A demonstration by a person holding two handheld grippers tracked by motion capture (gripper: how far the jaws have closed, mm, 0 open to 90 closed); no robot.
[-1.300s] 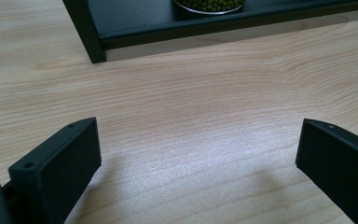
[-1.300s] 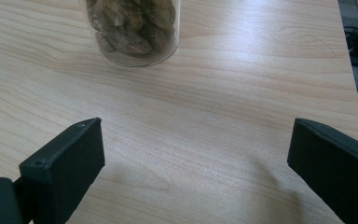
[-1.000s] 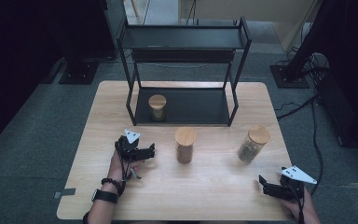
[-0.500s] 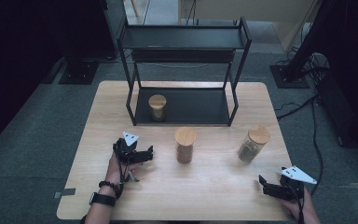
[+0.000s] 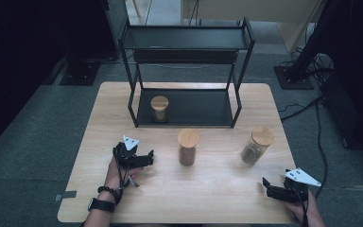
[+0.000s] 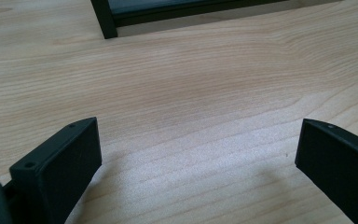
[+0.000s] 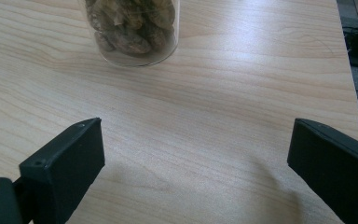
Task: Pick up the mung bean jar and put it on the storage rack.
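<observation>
Spanning the middle of the high view, a table (image 5: 217, 189) of pale wood with fine, wavy grain and rounded corners stands on grey carpet. The room around it is dim, with black stands and loose cables to the right and a dark base at the far left.

A black metal rack (image 5: 185, 43) sits at the table's far side: thin square posts, a flat top shelf and a dark bottom shelf. On that bottom shelf, toward its left, stands a small jar (image 5: 159, 109) with a round wooden lid.

Two more jars stand on the bare wood in front of the rack. The middle jar (image 5: 188, 147) is a clear cylinder with brown contents and a flat wooden lid. The right jar (image 5: 256, 145) has the same shape; the right gripper view looks at its glass base (image 7: 130, 32) and shows lumpy, brown, wrinkled pieces inside.

The left gripper (image 5: 149, 158) lies low over the table, just left of the middle jar and apart from it, its blunt matte black jaws spread wide with only wood between them. The right gripper (image 5: 266, 185) rests near the front right corner, near the right jar but short of it, its jaws likewise wide apart and holding nothing.
</observation>
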